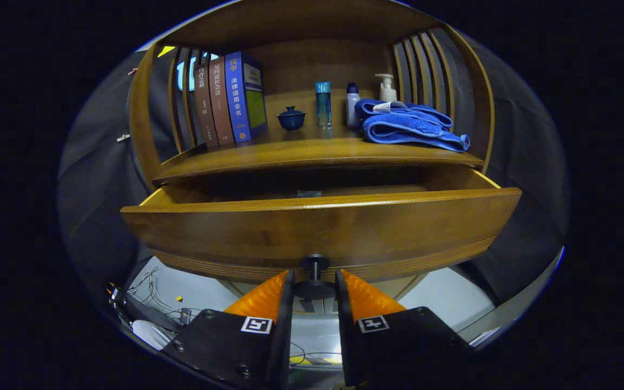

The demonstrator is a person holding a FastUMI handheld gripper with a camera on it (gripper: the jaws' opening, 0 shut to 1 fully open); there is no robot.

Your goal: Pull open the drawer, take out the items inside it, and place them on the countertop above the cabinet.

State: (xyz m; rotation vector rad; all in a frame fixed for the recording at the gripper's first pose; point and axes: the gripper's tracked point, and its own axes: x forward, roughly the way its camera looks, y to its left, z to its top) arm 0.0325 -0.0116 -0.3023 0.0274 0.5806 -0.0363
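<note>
At bottom centre the gripper (314, 281) clamps the knob (314, 276) of the drawer (323, 227), partly pulled out. Judged next: release and reach inside.

A staged home corner inside a recording booth is showing here: a wooden cabinet (312, 227) is carrying books (231, 100), a lidded teacup (291, 118), toiletry bottles (352, 105) and folded towels (409, 127), while dark cloth (101, 168) is hanging around it and loose cables (152, 281) are trailing over the floor.
</note>
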